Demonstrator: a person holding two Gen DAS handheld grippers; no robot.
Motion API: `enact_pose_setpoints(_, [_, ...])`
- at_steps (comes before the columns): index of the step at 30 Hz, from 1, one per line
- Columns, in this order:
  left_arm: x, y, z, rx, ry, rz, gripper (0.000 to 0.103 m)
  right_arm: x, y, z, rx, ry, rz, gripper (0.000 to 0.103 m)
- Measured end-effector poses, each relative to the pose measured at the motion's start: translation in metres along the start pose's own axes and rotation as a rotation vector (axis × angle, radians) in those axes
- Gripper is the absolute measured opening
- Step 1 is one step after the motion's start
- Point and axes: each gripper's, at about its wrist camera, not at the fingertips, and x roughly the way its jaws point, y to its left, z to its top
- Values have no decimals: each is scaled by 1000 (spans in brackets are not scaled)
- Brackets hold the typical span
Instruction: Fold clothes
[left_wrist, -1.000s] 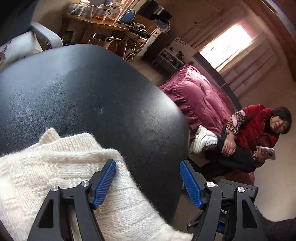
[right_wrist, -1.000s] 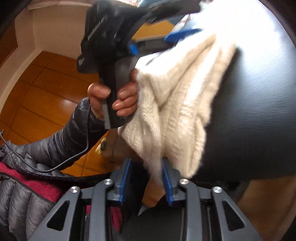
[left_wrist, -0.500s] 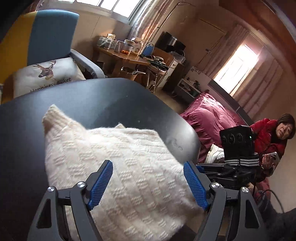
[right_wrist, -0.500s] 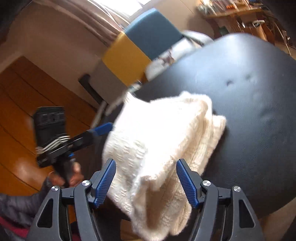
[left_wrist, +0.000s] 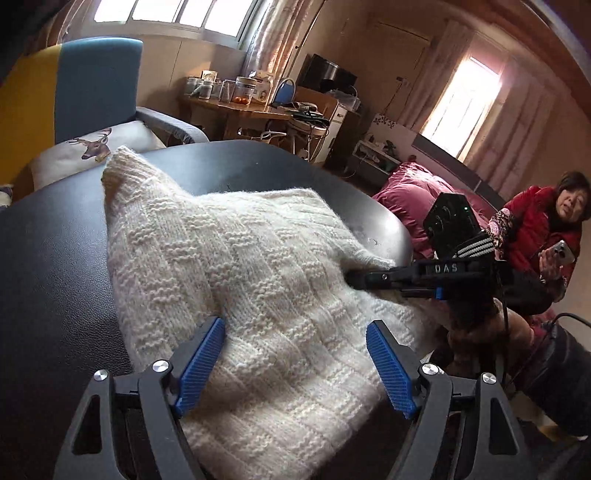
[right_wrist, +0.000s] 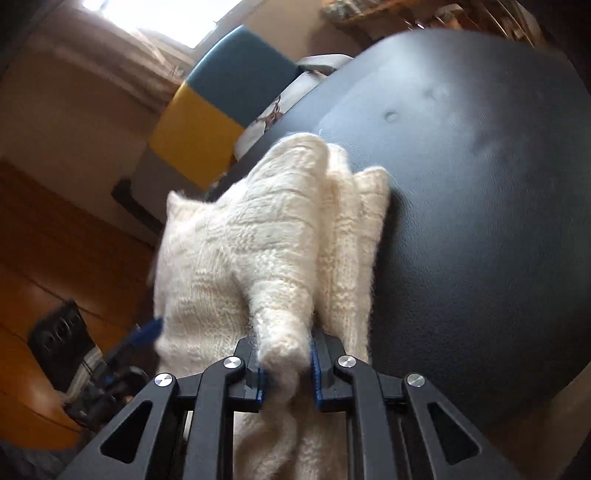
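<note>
Cream-white and chunky in its basket-weave knit, the sweater (left_wrist: 258, 295) lies folded on the black leather-look table (left_wrist: 55, 288), taking up the near part of the top and hanging a little over the near edge. One ribbed corner sticks up toward the far side, close to the blue and yellow armchair (left_wrist: 85, 85) that carries a deer-print cushion (left_wrist: 96, 142). The left gripper (left_wrist: 295, 354) hovers just above the near part of the knit with its blue-padded jaws spread wide and nothing between them. In the left wrist view the right gripper (left_wrist: 360, 277) comes in from the right side and meets a pulled-out edge of the sweater at the table's rim. The right wrist view shows that gripper (right_wrist: 286, 363) with its jaws drawn in tight on a fuzzy bunch of the sweater (right_wrist: 266, 251), the wool squeezed between the blue pads; several folded layers show along the right side of the garment against the dark tabletop. That view is somewhat blurred. Beyond the table, a person in a red jacket (left_wrist: 543, 221) sits holding a phone, beside a bed with a magenta cover (left_wrist: 410, 192).
</note>
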Motion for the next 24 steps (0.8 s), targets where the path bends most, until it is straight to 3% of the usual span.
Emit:
enact_pose_setpoints(2, [-4,1,4,-8,-11,-4,80,-5,-13,-4,63,-22,65,14])
enact_pose_setpoints(5, [-14,5,11,-40,-43,-16,80,-13,-2,-3,4,-15,30,18])
enact_pose_setpoints(6, [-17,6,11,-48,-48,-11,80,-20,7,-2,-36,-11,-4,26])
enact_pose_setpoints(9, [-23,7,9,-59,-58,-11,80,-42,47,1,-196,-60,-170,35])
enact_pose_setpoints(12, [-26,7,10,-55,-74,-5,80,-52,94,6,-366,-150,-315,37])
enact_pose_setpoints(14, [-26,9,17,-55,-85,-1,80,-36,121,17,-468,-162,-314,37])
enact_pose_setpoints(19, [-20,18,48,-44,-118,-14,80,31,126,34,-561,-33,-444,37])
enact_pose_setpoints(23, [12,40,70,-80,-49,-30,82,81,116,43,-604,73,-558,36])
enact_pose_setpoints(24, [24,47,71,-99,-13,-33,83,76,102,39,-582,39,-533,36])
